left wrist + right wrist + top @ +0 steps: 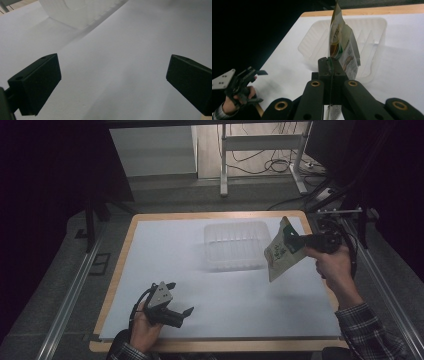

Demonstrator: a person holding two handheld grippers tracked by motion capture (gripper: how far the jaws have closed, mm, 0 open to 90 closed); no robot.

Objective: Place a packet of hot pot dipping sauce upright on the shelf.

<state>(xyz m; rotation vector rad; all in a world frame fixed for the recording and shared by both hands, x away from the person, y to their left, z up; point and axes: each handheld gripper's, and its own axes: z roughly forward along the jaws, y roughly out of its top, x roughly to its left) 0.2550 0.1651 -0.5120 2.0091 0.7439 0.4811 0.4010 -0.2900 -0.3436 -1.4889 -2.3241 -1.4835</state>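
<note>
My right gripper (296, 240) is shut on a flat printed pouch (280, 251), green and cream, and holds it in the air at the right edge of a clear plastic tray (235, 245). In the right gripper view the pouch (342, 47) stands edge-on between the closed jaws, with the tray (372, 30) behind it. My left gripper (181, 297) rests low at the near left of the white sheet, open. In its own view the two black fingers (37, 85) stand wide apart with bare white surface between them and a corner of the tray (75, 12) far off.
A white sheet (175, 255) covers a wooden table top (131, 227). Metal rails (70, 295) run along both sides. A table frame and cables (265, 160) stand on the floor behind. In the right gripper view the left hand and its gripper (239, 82) show at lower left.
</note>
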